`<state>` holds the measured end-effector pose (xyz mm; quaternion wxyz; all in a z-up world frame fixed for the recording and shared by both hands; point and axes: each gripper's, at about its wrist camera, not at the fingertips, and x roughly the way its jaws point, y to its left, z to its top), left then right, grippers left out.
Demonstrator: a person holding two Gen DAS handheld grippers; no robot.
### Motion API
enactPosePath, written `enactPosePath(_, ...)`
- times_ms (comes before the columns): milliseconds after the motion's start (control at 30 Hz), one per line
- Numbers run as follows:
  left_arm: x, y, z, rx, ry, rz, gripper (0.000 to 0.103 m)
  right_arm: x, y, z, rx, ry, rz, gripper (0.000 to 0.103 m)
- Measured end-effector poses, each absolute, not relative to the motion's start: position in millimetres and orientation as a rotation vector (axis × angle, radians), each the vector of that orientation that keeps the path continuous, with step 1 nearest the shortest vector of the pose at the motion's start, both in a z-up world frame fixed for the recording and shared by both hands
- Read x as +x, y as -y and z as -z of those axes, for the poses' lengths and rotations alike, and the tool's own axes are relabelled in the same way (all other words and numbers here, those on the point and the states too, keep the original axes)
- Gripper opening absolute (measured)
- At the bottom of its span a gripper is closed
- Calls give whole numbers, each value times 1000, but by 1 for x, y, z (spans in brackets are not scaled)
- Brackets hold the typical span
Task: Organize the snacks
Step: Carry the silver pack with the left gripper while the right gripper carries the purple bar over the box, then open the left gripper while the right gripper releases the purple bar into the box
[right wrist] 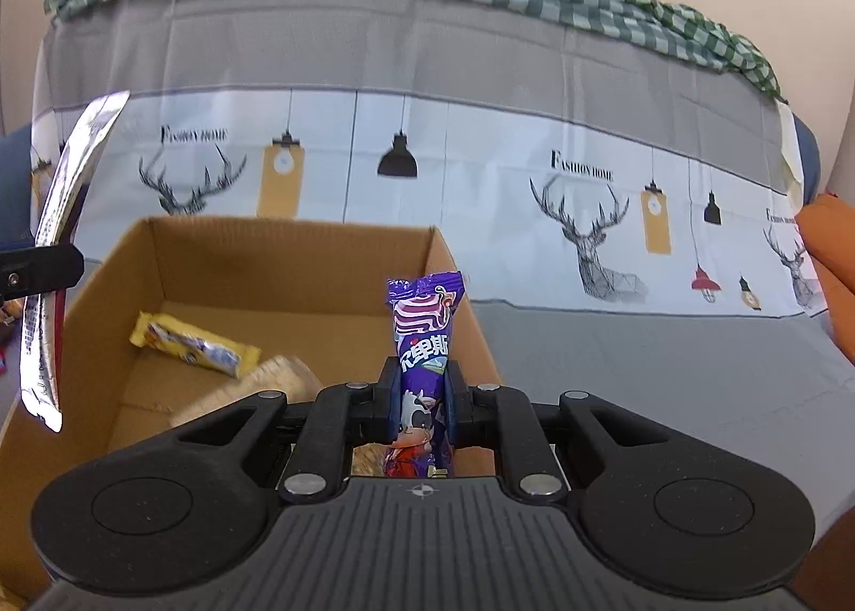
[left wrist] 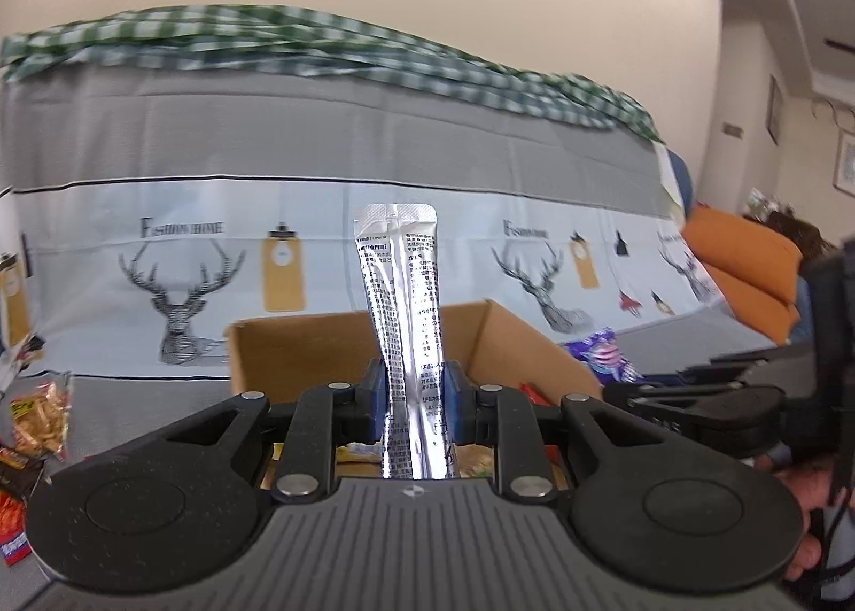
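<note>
Two light, crinkly packs: my left gripper jaws clamp silver sachet low; right gripper jaws pinch purple candy pack mid-body, over box. Slippery foil, so I'd grip w/ firm hold.

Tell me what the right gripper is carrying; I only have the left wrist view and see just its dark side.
Observer: The right gripper is shut on a purple snack packet, held upright.
Operator: Report what is already in the box.
Observer: A yellow wrapped bar lies on the floor of the cardboard box, near its left wall.
Operator: Say where my silver pouch sits relative to the box.
Observer: From the right wrist view, the silver pouch hangs at the box's left edge, clamped by the left gripper.
</note>
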<state>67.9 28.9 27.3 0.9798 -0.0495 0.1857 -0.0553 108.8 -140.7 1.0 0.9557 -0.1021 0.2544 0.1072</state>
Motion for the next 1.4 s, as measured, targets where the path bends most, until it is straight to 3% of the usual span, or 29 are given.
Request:
enactPosePath(1133,65,-24,-26,-82,-376,155,24,113,135,4,-222,-558,-231,16)
enactPosePath(1233,66,-24,-25,-94,-393,173,27,113,135,4,-220,-557,-230,16)
enactPosePath(1300,66,-23,-24,-94,-398,181,40,113,135,3,-220,-549,-223,17)
enactPosePath(1367,63,-21,-26,-84,-384,182,43,111,136,0,-203,-528,-220,27)
enactPosePath(1400,62,-22,-26,-87,-379,183,43,109,136,-2,-192,-518,-220,38)
